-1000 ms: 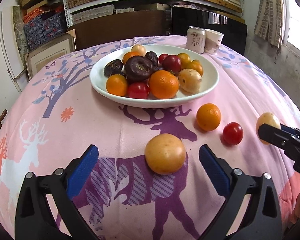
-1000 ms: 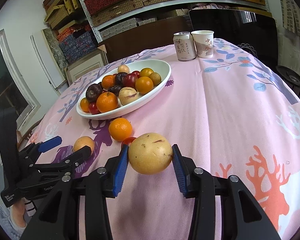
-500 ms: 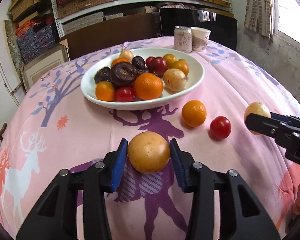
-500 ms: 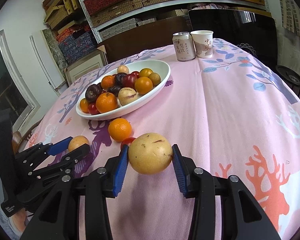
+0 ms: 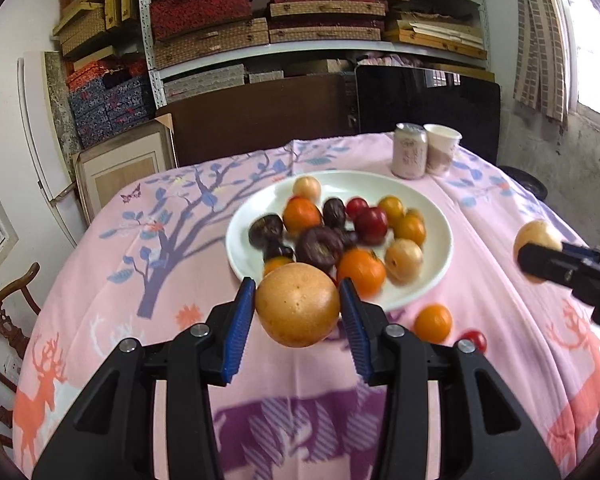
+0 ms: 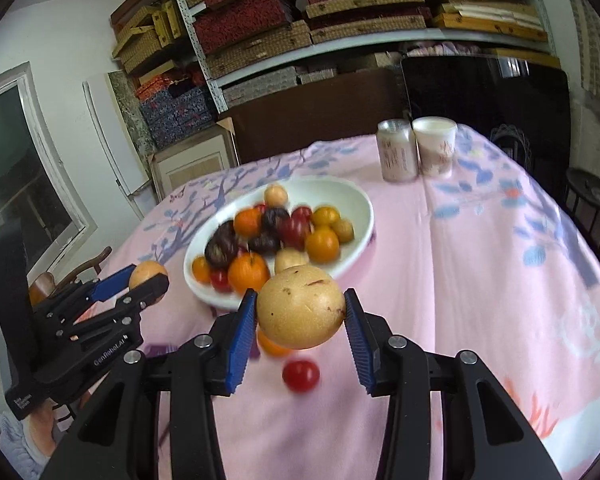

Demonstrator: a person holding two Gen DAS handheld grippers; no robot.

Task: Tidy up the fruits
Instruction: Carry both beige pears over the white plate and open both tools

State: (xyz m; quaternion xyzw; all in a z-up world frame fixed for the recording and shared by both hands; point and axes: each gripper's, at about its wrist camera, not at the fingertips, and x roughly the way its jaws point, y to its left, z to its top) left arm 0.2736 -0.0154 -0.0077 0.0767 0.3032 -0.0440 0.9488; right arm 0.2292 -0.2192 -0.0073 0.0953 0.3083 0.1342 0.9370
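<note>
My left gripper is shut on a round tan-orange fruit, held above the pink cloth just in front of the white plate. My right gripper is shut on a speckled yellow fruit, also off the table. Each gripper shows in the other's view: the right one at the right edge with its yellow fruit, the left one at the left. The plate holds several oranges, red tomatoes and dark purple fruits. A small orange and a red tomato lie on the cloth near the plate.
A drink can and a paper cup stand at the table's far side, behind the plate. Dark chair backs and shelves of boxes rise beyond. A wooden chair stands at the left edge of the table.
My left gripper closed on the tan-orange fruit and lifted it off the cloth. The right gripper, still holding the yellow fruit, rose as well. Both views now look further across the table.
</note>
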